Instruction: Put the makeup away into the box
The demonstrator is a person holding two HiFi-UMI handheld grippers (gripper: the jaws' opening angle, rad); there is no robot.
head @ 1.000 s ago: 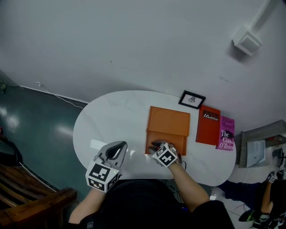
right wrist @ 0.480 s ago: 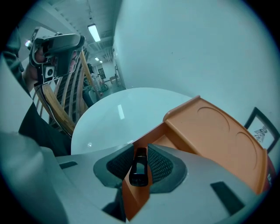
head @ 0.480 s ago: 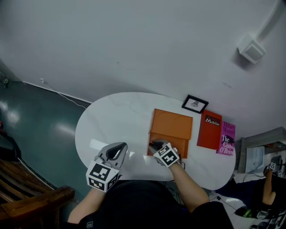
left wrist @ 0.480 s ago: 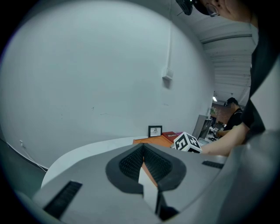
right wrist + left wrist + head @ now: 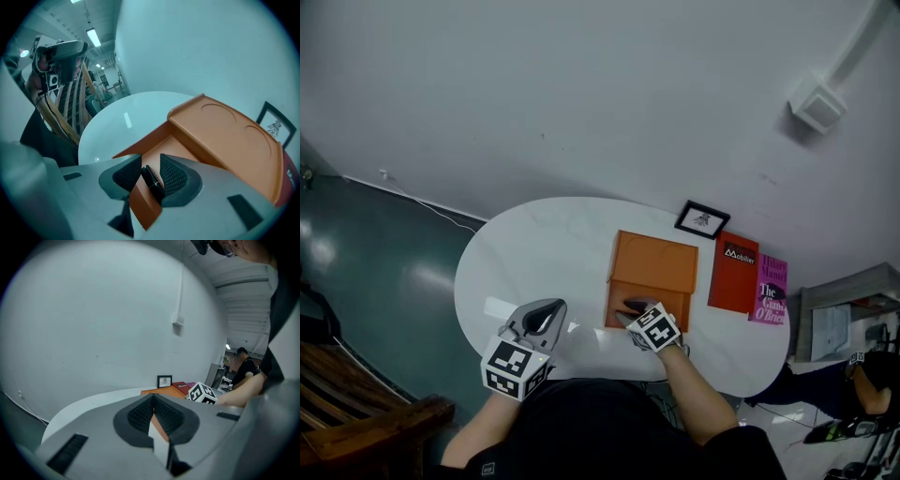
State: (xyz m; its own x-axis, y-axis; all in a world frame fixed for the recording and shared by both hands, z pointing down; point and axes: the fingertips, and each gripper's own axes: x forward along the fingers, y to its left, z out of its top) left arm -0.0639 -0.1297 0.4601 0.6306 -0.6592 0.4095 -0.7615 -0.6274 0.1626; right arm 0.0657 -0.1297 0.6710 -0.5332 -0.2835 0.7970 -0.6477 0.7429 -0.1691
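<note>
Overhead, a white oval table (image 5: 534, 253) stands against a plain white wall (image 5: 581, 94) on a teal floor (image 5: 375, 253), with dark wooden furniture (image 5: 356, 412) at the lower left. An orange box (image 5: 654, 258) sits right of the table's middle, its lid laid back toward the wall. Beyond it, along the table's far-right rim, come a small picture frame (image 5: 702, 219), a red book (image 5: 734, 272) and a pink book (image 5: 769, 289). The table's left half is bare, giving room on that side.

The left gripper (image 5: 549, 307) hangs over the near-left edge, jaws clenched together on nothing. The right gripper (image 5: 633, 307) tilts down over the box's near-left corner. Its jaws have just been opening, and a black makeup tube (image 5: 152, 182) lies in the gap, nearer one pad and released by both. The tube's long axis runs along the gap, toward the box's inside, over its near wall. Which end is the cap I cannot tell.
</note>
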